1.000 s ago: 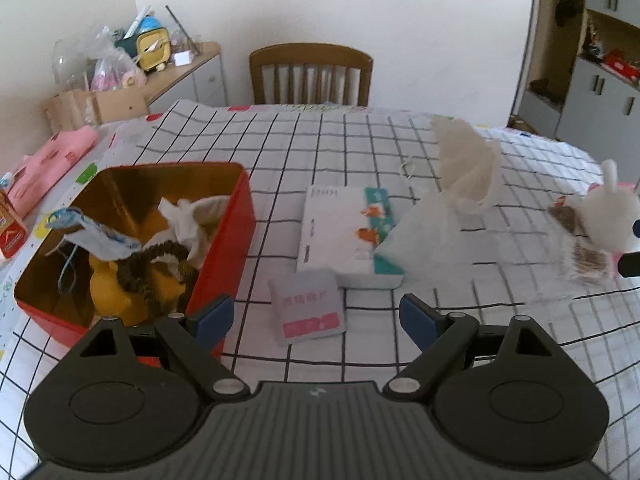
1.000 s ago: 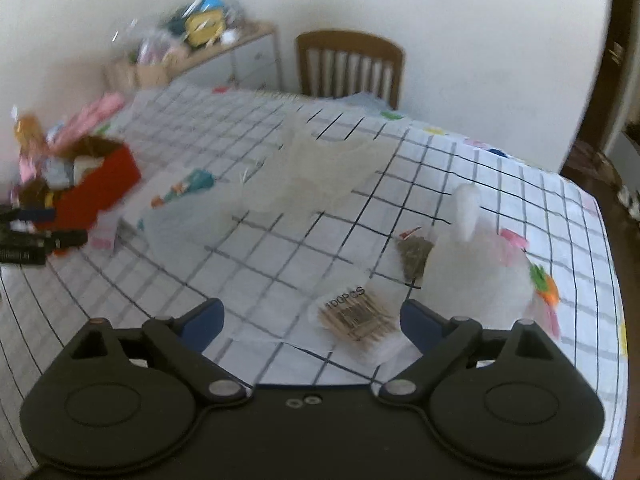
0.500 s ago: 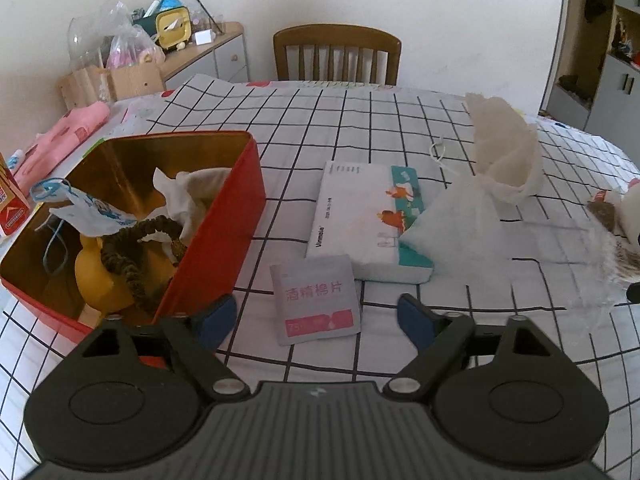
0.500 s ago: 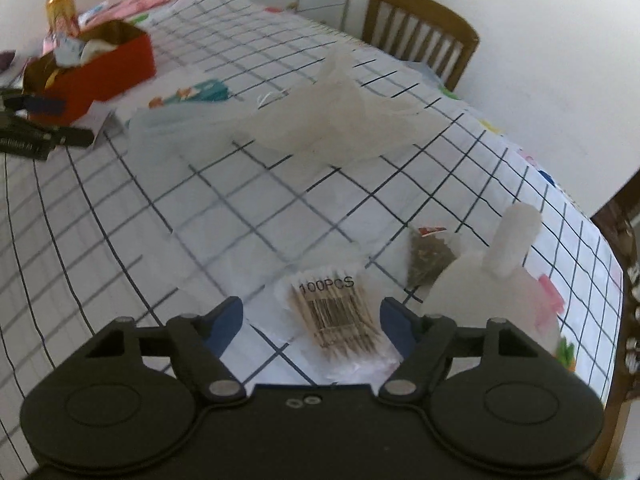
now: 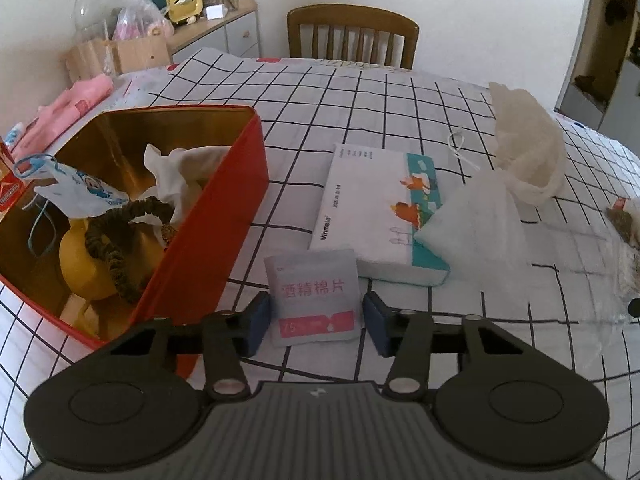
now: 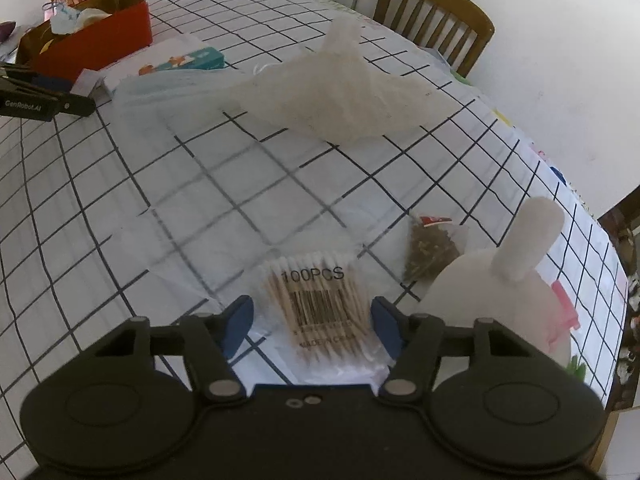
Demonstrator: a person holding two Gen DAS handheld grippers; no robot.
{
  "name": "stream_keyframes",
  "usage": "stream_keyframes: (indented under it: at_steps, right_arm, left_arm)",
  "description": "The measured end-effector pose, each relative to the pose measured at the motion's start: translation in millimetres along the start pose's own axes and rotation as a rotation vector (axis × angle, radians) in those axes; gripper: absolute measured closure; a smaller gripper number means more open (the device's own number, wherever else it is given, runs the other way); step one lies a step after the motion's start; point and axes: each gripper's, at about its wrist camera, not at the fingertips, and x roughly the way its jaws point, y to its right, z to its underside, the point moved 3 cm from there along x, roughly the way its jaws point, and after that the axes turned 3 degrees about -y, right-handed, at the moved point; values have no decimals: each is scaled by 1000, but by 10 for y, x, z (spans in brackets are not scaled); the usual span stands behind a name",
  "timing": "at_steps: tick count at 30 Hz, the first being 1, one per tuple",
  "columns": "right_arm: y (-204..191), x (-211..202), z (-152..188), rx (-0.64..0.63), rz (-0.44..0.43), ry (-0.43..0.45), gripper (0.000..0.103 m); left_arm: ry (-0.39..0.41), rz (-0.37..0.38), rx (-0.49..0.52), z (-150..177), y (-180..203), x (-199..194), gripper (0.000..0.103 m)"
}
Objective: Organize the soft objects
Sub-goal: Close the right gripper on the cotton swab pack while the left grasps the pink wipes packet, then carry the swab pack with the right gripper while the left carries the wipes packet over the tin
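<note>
Left wrist view shows the left gripper [image 5: 316, 322] spread around a pink packet [image 5: 314, 297] beside the red box [image 5: 224, 216]. The right gripper [image 6: 311, 326], also unclenched, straddles the cotton swabs [image 6: 320, 304]. Next both should pinch.

Glossy red metal tin [image 5: 224, 216], matt wooden chair [image 5: 352, 36], checked cloth tablecloth [image 5: 360, 96]

left wrist: looked low and close along its gripper [image 5: 316, 320] across the table [image 5: 400, 96] toward the chair [image 5: 352, 36] | right wrist: low, close, faced the same chair [image 6: 436, 16] from farther right | shared: red tin [image 5: 224, 208] [image 6: 100, 40], tissue pack [image 5: 380, 208] [image 6: 180, 60]
</note>
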Motion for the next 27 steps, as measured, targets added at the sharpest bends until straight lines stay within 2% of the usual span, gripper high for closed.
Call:
stream_keyframes:
  at_steps: [3,9,16,27]
  right_arm:
    - [37,-6,14,21,-8,3,50]
    - [13,-57,40,25,30,23,65]
    - [6,-211,81,74,71,61,68]
    - [-102,-733,61,171,46,170,68]
  left_arm:
    - [2,4,3,0,9,0,57]
    - [7,7,10,-6,8,1,62]
    - [20,16,21,-7,-1,-52,67]
    - [42,59,43,-23,-6,-194,68]
